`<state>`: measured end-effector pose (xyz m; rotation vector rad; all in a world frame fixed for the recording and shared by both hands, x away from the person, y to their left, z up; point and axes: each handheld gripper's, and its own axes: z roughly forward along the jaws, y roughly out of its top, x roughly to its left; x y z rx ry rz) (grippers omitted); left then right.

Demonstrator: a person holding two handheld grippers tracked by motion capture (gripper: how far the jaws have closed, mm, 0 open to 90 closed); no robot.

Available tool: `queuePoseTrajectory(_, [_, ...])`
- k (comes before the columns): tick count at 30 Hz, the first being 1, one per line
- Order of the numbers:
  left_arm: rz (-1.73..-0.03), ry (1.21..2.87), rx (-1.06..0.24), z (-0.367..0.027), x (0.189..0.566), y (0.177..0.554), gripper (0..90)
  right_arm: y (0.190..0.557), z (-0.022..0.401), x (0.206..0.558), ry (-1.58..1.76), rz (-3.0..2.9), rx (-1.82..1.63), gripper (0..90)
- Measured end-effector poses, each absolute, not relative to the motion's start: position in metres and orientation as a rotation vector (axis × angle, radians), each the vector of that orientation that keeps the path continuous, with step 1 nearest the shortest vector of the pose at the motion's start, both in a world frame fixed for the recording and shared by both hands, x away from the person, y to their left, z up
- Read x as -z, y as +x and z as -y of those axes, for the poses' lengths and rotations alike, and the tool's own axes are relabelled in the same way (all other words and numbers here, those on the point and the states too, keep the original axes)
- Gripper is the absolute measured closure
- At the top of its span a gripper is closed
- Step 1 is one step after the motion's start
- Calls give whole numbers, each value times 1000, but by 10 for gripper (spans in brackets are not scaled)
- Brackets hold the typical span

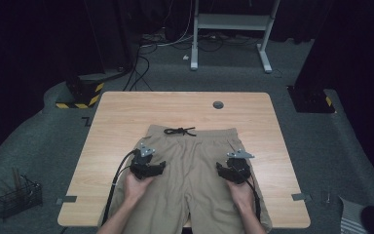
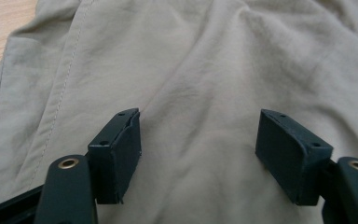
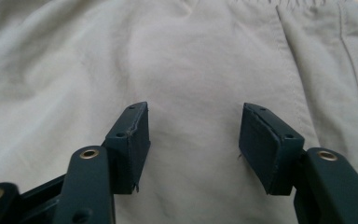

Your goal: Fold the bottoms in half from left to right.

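A pair of tan shorts (image 1: pixel 190 165) lies flat on the wooden table (image 1: pixel 126 112), waistband away from me, with a black drawstring (image 1: pixel 179 130) tied at the top. My left gripper (image 1: pixel 148 158) hovers over the left leg of the shorts, held in a hand. Its jaws stand open above the tan fabric (image 2: pixel 196 93), gripping nothing. My right gripper (image 1: pixel 236 163) sits over the right leg, also open. In the right gripper view the cloth (image 3: pixel 196 70) lies under the jaws, and the waistband (image 3: pixel 279 3) with a side seam runs past them.
A round grey grommet (image 1: pixel 218 104) is set in the table's far edge. A wire basket (image 1: pixel 18 195) stands on the floor at left. A white frame (image 1: pixel 231 29) and cables lie beyond the table. Tape tabs (image 1: pixel 298 197) mark the near corners.
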<state>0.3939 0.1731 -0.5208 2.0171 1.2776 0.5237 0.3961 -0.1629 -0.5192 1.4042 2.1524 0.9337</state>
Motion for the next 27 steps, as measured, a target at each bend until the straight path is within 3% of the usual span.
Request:
queuePoseTrajectory(5, [-1238,2018,-583,-172,526,389,319,393,161,522,1355,-2146,-917,421])
queuePoseTrajectory(27, [-1217,2012,-575,-174,527,334,316,333,158,523,1312,-2169,-946,414])
